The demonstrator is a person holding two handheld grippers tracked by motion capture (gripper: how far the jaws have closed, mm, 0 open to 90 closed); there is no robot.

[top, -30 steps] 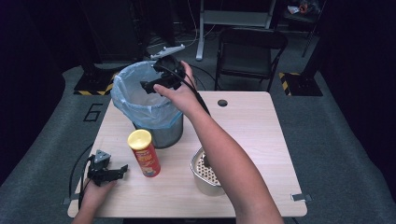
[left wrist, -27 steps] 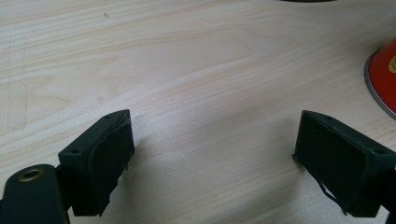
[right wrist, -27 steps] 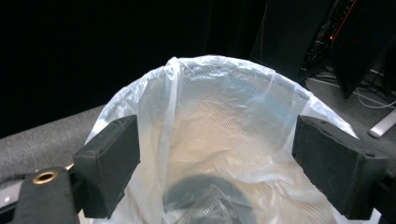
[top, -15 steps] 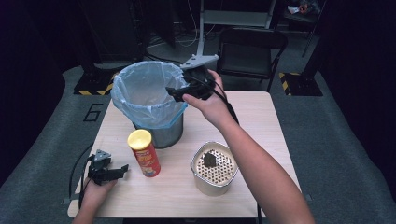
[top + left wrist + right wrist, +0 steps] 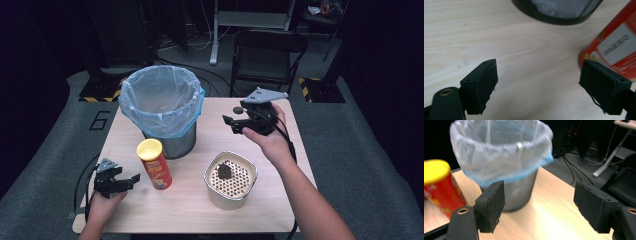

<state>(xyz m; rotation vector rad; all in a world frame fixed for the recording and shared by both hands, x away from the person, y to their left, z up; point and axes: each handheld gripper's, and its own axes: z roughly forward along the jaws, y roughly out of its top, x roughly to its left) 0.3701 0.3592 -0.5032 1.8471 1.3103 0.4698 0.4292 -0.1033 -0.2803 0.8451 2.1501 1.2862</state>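
High view, right gripper (image 5: 233,125) jaws apart above table (image 5: 280,200), left gripper (image 5: 131,180) jaws apart beside red can (image 5: 154,164)

The left gripper (image 5: 131,178) is held low at the near left, its jaws spread wide with nothing between them. The right gripper (image 5: 229,124) is raised at the far right on an extended forearm, jaws likewise parted and empty.
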